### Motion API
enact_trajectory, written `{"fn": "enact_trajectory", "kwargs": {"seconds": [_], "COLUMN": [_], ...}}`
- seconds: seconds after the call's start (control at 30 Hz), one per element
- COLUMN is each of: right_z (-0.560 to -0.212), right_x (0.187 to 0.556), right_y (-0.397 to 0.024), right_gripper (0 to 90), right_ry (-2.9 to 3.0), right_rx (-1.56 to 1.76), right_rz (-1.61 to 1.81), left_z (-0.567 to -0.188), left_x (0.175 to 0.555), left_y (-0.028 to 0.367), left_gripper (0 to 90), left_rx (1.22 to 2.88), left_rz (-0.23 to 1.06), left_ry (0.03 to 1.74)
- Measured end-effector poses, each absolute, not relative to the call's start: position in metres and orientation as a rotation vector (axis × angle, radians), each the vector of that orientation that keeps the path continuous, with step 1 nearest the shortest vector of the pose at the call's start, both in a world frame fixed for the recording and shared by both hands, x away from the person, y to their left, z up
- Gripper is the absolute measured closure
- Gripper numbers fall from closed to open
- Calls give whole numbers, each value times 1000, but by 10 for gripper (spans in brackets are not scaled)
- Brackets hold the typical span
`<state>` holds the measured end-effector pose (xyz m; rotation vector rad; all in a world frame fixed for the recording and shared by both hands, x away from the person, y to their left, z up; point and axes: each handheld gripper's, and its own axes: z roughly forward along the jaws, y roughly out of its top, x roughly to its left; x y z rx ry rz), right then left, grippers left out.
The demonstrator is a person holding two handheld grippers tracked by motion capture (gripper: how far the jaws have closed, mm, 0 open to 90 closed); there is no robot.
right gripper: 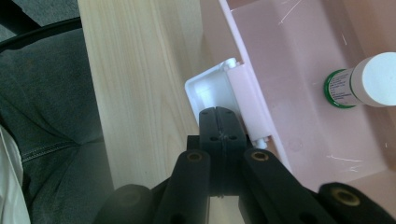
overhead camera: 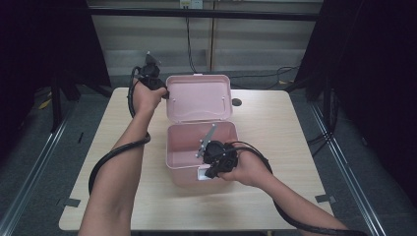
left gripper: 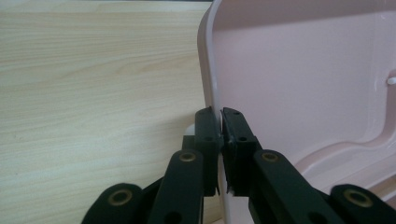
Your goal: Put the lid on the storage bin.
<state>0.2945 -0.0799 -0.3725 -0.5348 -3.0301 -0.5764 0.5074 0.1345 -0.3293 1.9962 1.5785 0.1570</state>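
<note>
Gripping the edge of the pink lid (left gripper: 299,70) between closed pads, left gripper (left gripper: 220,140) at the lid's side rim, one pad outside and one inside, rim pinched thin between them. Seen from above as left gripper (overhead camera: 164,93) at the upper left corner of the raised lid (overhead camera: 199,97), left hand (overhead camera: 146,96) wrapped round its body, cable looping down along the forearm. Lid standing open, nearly upright, behind the pink box (overhead camera: 173,162), hinged along the box's far edge. Box sitting near the middle of the wooden table (overhead camera: 275,128).

Right gripper (right gripper: 222,126) shut tight, pads pressed together with nothing visibly between them, tips touching or just beside the white latch (right gripper: 212,91) on the box's front wall. From above, right gripper (overhead camera: 212,172) at the box's near rim, right hand (overhead camera: 248,169) behind it. Inside the box, a white bottle (right gripper: 369,81) with a green label lying on its side on the floor.
</note>
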Motion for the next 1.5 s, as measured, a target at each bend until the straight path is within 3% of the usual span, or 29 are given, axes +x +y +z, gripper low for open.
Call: {"fn": "enact_trajectory", "kwargs": {"seconds": [1.5], "right_z": [-371], "right_x": [305], "right_y": [-65], "right_gripper": [900], "right_ry": [-3006], "right_rx": [-651], "right_rz": [-538], "left_z": [-287], "left_x": [485], "left_y": [134], "left_gripper": [878], "left_rx": [2117], "left_rz": [200], "left_ry": [1478]}}
